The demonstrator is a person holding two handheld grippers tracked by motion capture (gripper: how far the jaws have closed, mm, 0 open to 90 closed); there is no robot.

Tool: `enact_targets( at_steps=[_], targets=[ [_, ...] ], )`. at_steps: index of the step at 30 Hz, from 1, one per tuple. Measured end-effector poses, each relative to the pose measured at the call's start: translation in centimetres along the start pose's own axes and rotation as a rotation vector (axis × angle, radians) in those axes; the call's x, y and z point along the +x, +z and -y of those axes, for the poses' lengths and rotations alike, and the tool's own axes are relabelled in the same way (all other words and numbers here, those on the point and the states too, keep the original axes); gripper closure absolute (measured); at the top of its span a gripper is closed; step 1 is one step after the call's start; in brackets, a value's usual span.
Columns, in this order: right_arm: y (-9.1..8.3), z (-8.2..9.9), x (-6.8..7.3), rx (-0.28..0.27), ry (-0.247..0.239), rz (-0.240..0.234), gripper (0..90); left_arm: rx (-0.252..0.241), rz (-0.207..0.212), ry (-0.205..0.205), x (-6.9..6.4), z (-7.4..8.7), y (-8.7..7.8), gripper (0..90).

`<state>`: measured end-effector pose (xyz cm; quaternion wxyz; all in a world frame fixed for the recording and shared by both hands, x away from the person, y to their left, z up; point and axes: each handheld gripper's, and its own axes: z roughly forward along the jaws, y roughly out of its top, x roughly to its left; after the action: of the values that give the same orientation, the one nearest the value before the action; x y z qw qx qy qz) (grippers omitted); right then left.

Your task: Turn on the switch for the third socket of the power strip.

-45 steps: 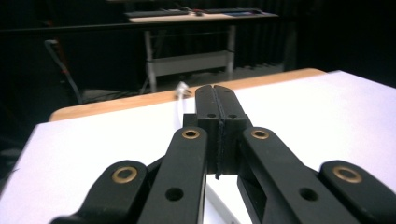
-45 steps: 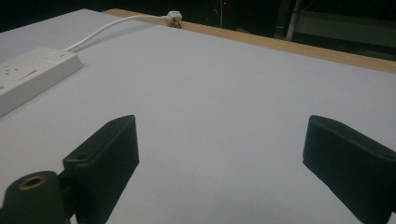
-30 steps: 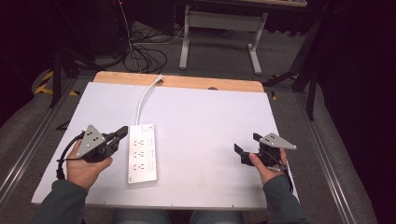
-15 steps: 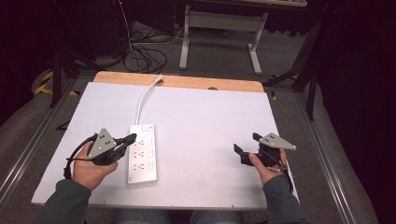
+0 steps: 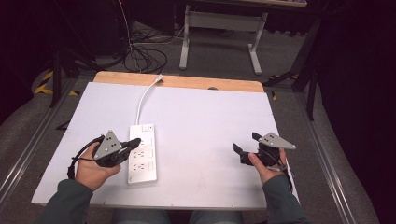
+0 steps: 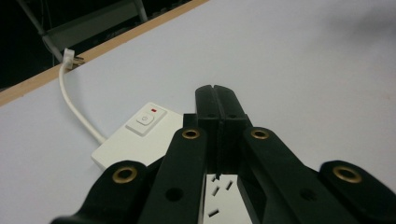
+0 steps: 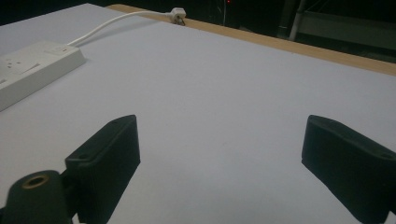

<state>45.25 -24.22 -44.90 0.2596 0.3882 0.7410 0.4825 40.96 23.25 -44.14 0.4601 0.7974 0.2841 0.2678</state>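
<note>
White tabletop board [image 5: 205,126], its far edge bare wood [image 5: 187,82]. Grey carpeted floor [image 5: 289,60] around it. Beyond the far edge: a grey metal stand [image 5: 219,21] and a tangle of black cables [image 5: 144,56], far left.

We take this for a lab or recording studio rather than a home. Our desk [image 5: 205,121] is a plain white board laid on a wooden top, standing on grey carpet [image 5: 299,116] against dark, black-draped surroundings. Beyond it we see a grey metal table frame [image 5: 219,28] and a tangle of black cables [image 5: 144,58] on the floor, with yellow-and-black hazard tape [image 5: 46,81] at the left edge.
</note>
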Motion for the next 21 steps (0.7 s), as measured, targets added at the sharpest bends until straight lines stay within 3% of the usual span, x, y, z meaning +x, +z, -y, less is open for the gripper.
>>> enact_targets(
  at_steps=[21],
  targets=[
    [0.0,0.0,0.0,-0.01,0.009,-0.007,11.8,0.094,0.048,0.063,-0.7,0.2,1.3,90.0]
  ],
)
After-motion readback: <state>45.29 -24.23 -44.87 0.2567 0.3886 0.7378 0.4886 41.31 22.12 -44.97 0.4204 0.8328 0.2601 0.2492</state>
